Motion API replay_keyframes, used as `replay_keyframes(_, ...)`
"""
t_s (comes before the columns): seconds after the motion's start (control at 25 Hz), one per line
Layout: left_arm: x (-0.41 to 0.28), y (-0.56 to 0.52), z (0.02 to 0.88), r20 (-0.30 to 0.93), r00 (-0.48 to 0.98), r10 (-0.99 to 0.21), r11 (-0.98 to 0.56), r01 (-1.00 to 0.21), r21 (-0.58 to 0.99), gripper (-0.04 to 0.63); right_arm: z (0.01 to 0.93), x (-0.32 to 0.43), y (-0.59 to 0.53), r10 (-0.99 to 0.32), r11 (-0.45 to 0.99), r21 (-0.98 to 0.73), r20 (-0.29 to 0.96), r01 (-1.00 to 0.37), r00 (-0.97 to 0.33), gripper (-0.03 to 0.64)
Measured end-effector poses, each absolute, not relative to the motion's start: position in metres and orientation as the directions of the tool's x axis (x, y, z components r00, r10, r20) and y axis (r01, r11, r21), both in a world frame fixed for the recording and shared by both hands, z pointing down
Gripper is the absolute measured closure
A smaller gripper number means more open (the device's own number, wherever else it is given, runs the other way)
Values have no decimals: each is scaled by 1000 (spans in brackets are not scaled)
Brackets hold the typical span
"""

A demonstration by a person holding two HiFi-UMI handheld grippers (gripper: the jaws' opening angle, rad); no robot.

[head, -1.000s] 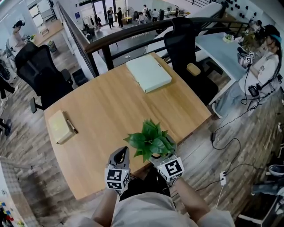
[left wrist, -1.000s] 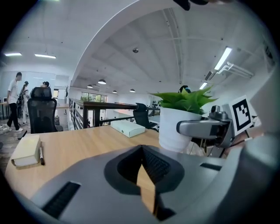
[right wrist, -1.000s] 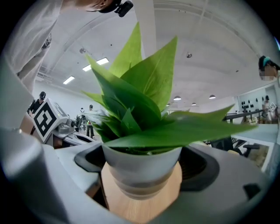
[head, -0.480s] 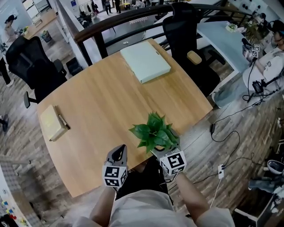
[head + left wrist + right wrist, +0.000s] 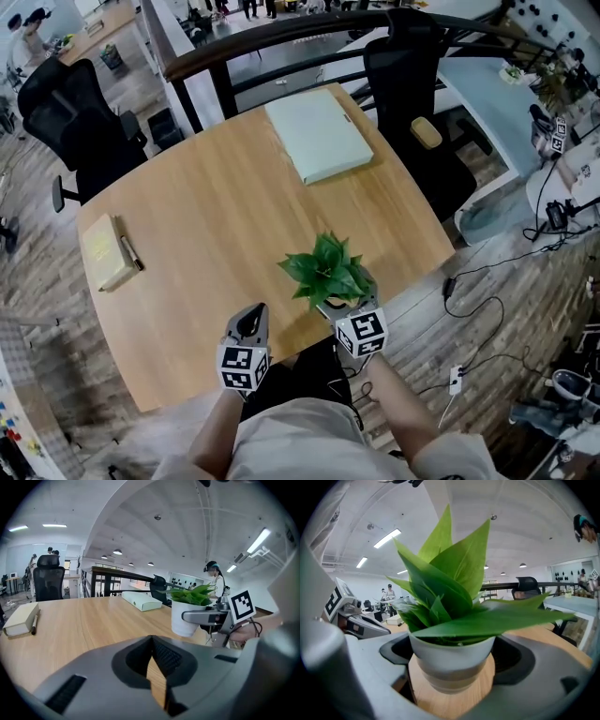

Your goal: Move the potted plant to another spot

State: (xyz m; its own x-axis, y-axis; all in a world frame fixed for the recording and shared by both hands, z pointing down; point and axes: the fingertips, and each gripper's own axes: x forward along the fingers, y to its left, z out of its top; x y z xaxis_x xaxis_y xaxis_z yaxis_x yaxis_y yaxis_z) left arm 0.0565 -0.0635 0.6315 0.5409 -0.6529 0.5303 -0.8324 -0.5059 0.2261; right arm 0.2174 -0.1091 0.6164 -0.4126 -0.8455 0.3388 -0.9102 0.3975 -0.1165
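Observation:
The potted plant (image 5: pixel 328 270), green leaves in a white pot (image 5: pixel 451 663), stands near the front edge of the wooden table (image 5: pixel 206 216). My right gripper (image 5: pixel 341 300) is shut on the pot, one jaw on each side of it. In the left gripper view the pot (image 5: pixel 186 617) shows at the right with a right finger (image 5: pixel 201 617) across it. I cannot tell whether the pot's base touches the table. To the plant's left, my left gripper (image 5: pixel 251 321) is over the table's front edge, shut and holding nothing.
A pale green flat box (image 5: pixel 317 136) lies at the table's far side. A notebook with a pen (image 5: pixel 106 251) lies at the left. Black office chairs (image 5: pixel 414 70) (image 5: pixel 70 117) stand behind the table. Cables (image 5: pixel 487 281) trail on the floor to the right.
The head view has shifted, so the table sits differently in frame. Both grippers and the plant keep about the same place near the table's front edge.

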Motion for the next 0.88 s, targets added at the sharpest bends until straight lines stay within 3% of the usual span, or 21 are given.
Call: replay_keyframes(0.88, 71, -95, 661, 597, 447, -666, -400, -890, 220, 584, 681, 238, -186, -769, 446, -155, 437, -881, -466, 107)
